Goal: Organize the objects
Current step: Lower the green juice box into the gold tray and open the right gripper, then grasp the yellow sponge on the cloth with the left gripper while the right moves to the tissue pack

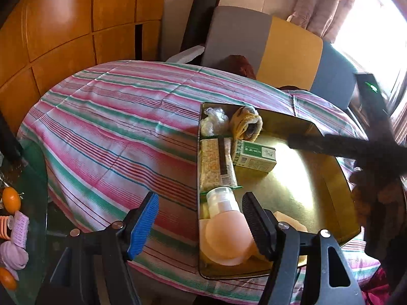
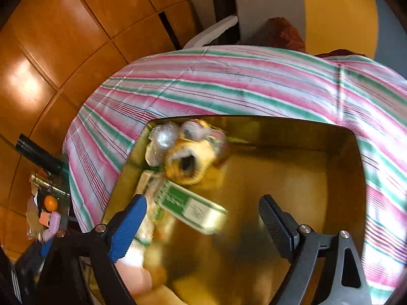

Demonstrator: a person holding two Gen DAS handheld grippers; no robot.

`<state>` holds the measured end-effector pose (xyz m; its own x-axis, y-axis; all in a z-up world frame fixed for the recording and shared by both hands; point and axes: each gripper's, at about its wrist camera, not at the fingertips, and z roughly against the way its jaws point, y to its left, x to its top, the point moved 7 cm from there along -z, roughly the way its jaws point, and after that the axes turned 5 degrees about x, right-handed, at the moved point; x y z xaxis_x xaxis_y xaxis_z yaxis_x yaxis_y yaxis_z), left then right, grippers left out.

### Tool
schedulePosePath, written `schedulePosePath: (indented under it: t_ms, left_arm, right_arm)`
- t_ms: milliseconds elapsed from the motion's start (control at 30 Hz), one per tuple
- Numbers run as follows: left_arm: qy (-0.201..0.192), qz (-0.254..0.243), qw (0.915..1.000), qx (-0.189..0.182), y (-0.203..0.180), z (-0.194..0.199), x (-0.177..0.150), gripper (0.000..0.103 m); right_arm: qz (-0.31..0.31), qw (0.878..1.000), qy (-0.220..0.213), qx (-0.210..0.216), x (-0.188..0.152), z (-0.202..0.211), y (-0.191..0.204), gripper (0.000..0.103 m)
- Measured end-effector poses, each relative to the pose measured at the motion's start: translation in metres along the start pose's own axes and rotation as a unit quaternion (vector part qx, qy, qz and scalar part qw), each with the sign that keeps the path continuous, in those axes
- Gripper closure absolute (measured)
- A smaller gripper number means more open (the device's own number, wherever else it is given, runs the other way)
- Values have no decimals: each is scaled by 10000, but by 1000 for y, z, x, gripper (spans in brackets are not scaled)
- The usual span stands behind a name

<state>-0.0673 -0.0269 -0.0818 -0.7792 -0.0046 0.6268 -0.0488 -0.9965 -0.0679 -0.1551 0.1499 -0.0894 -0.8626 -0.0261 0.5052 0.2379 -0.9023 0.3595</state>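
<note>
A gold metal tray (image 1: 300,185) lies on a striped cloth (image 1: 114,132). Along its left side lie a white plastic wad (image 1: 215,123), a rolled yellow towel (image 1: 246,123), a green-and-white box (image 1: 255,156), a long snack bar (image 1: 215,164) and a peach bottle with a clear cap (image 1: 225,231). My left gripper (image 1: 201,207) is open, just above the bottle, its right pad beside it. My right gripper (image 2: 203,211) is open and empty above the tray (image 2: 292,167), near the green box (image 2: 192,207) and the towel (image 2: 189,157); its dark arm (image 1: 343,147) crosses the left wrist view.
A glass side table (image 1: 28,203) at the left holds oranges (image 1: 11,199) and pink and lilac items (image 1: 19,231). Wooden panelling (image 1: 63,25) stands behind. A grey, yellow and blue chair back (image 1: 267,45) stands beyond the cloth. A bright window (image 1: 376,15) is at the right.
</note>
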Motion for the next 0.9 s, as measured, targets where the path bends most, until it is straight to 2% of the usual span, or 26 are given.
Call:
schedulePosePath:
  t_ms: [233,500,633,733,900]
  left_arm:
    - [-80,-322,9994,-7,-23,10,3,34]
    - [-108,-793,9967,-150,-60,17,3,34]
    - [-107,-1000,9946,-257,-81,19,3,34]
    - [-77,-1228,9918,-351,-98,19,2,28]
    - [-85,-1546,9865,-525,-128,21,1,28]
  right_arm:
    - [220,9988,-339,-263,-30,57,-28,2]
    - [-110,9960,-686,-555,-59,116,-80,1]
    - [-375,9923,-838,-830,-71,144,-117,0]
    - [-633,9876,-964,-1064,-79,166,-150,0]
    - [-1077,9761,-1176,-1476,-94,205,-204,0]
